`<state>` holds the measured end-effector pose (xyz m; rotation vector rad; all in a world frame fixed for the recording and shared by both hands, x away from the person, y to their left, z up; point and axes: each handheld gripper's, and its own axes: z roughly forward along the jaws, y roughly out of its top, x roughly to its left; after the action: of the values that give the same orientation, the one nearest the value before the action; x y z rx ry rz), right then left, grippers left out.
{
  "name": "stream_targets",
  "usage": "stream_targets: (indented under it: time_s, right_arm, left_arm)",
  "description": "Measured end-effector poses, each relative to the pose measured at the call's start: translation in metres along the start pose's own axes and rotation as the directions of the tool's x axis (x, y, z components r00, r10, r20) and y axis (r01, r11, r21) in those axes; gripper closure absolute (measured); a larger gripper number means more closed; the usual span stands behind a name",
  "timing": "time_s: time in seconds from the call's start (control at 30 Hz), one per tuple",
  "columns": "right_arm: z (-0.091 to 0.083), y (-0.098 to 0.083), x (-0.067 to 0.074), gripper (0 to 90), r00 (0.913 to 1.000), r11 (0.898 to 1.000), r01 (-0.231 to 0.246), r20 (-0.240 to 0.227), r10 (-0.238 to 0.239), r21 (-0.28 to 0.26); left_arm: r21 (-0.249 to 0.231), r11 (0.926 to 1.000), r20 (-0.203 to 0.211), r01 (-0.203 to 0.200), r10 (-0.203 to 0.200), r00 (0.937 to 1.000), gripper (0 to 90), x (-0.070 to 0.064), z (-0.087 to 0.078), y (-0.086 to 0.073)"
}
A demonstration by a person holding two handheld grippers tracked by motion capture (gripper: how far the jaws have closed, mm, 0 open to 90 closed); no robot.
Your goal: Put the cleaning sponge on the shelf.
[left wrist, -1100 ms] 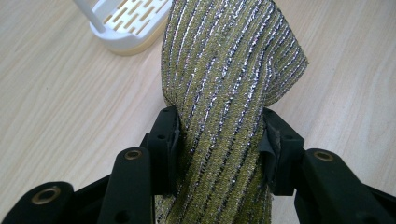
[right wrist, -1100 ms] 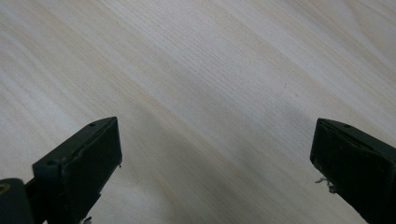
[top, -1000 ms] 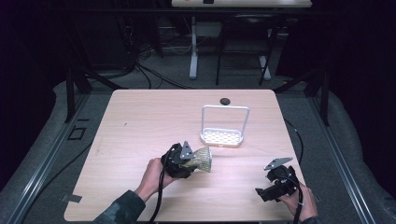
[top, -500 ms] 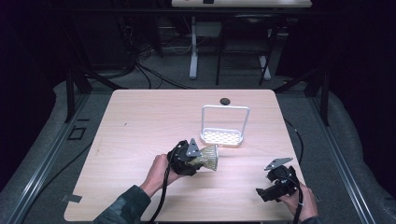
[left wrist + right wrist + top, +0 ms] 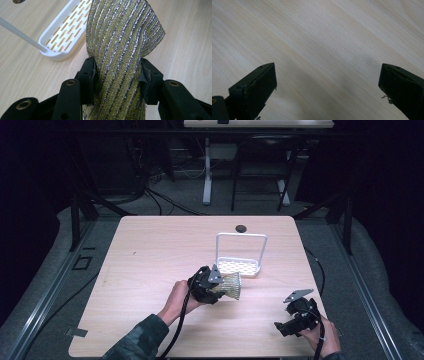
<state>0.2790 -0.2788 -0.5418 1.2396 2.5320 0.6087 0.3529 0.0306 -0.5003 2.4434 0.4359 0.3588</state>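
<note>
The left gripper is clamped on a scouring cloth, a gold and silver striped weave that bunches where the jaws pinch it and fans out beyond them. It hangs lifted off the surface, near the middle and a little toward the near edge, just beside the white rack, whose slotted tray and tall wire handle stand toward the far right.

The cloth looks light and limp: it folds and twists under its own weight, so it should drape rather than hold a shape, and the rough metallic weave should give the pads good friction. The hold on the gathered middle looks secure; a grip on one corner would likely let it swing and unfold. Laying it in the tray probably calls for lowering the free end first and clearing the handle.

The right gripper rests near the near right corner, jaws spread wide over bare wood, holding nothing. A small dark disc lies by the far edge.
</note>
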Motion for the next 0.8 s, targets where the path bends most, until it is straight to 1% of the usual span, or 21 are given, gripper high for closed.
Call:
stream_targets:
  time_s: [0.1,0.13,0.23,0.27,0.37,0.43,0.53,0.6,0.63,0.73,0.8]
  right_arm:
    - [-0.001,0.0,0.0,1.0,1.0,1.0,0.001,0.0,-0.001,0.007]
    - [0.0,0.0,0.0,1.0,1.0,1.0,0.0,0.002,0.0,0.003]
    - [-0.001,-0.001,0.0,1.0,1.0,1.0,0.0,0.005,0.0,0.005]
    - [-0.001,-0.001,-0.001,1.0,1.0,1.0,0.004,0.008,-0.004,0.004]
    - [-0.001,-0.001,0.0,1.0,1.0,1.0,0.002,0.007,-0.002,0.009]
    - [0.0,-0.001,0.0,1.1,0.9999,1.0,0.012,0.009,-0.012,0.009]
    - [0.0,-0.001,0.001,1.1,0.9999,1.0,0.012,0.01,-0.012,0.016]
    - [0.0,-0.001,0.001,1.1,0.9999,1.0,0.011,0.009,-0.011,0.016]
    - [0.0,-0.001,0.001,1.1,0.9999,1.0,0.009,0.008,-0.009,0.016]
    - [-0.001,-0.001,0.0,1.0,0.9999,1.0,0.009,0.009,-0.009,0.009]
    - [-0.001,-0.001,0.0,1.0,0.9999,1.0,0.009,0.008,-0.009,0.01]
  left_arm:
    - [0.005,1.0,0.006,-0.003,0.003,1.0,54.3,0.0,0.002,0.002]
    - [0.007,0.9999,0.005,-0.013,0.013,0.9999,54.3,0.001,0.003,0.004]
    - [0.008,0.9997,0.004,-0.022,0.022,0.9997,54.2,0.002,0.003,0.007]
    - [0.005,0.9996,-0.003,-0.026,0.026,0.9996,54.2,0.003,0.004,0.008]
    - [0.003,0.9997,-0.001,-0.026,0.026,0.9997,54.1,0.005,0.004,0.013]
    - [0.003,0.9994,-0.006,-0.033,0.033,0.9994,54.1,0.005,0.005,0.016]
    - [-0.001,0.9989,-0.014,-0.047,0.047,0.9988,54.1,0.007,0.006,0.022]
    - [-0.005,0.9989,-0.015,-0.046,0.046,0.9988,54.1,0.007,0.006,0.023]
    - [-0.001,0.9986,-0.016,-0.053,0.053,0.9985,54.1,0.008,0.006,0.024]
    - [-0.003,0.9983,-0.019,-0.058,0.058,0.9981,54.1,0.009,0.007,0.028]
    - [-0.003,0.9976,-0.022,-0.068,0.068,0.9974,54.1,0.011,0.008,0.032]
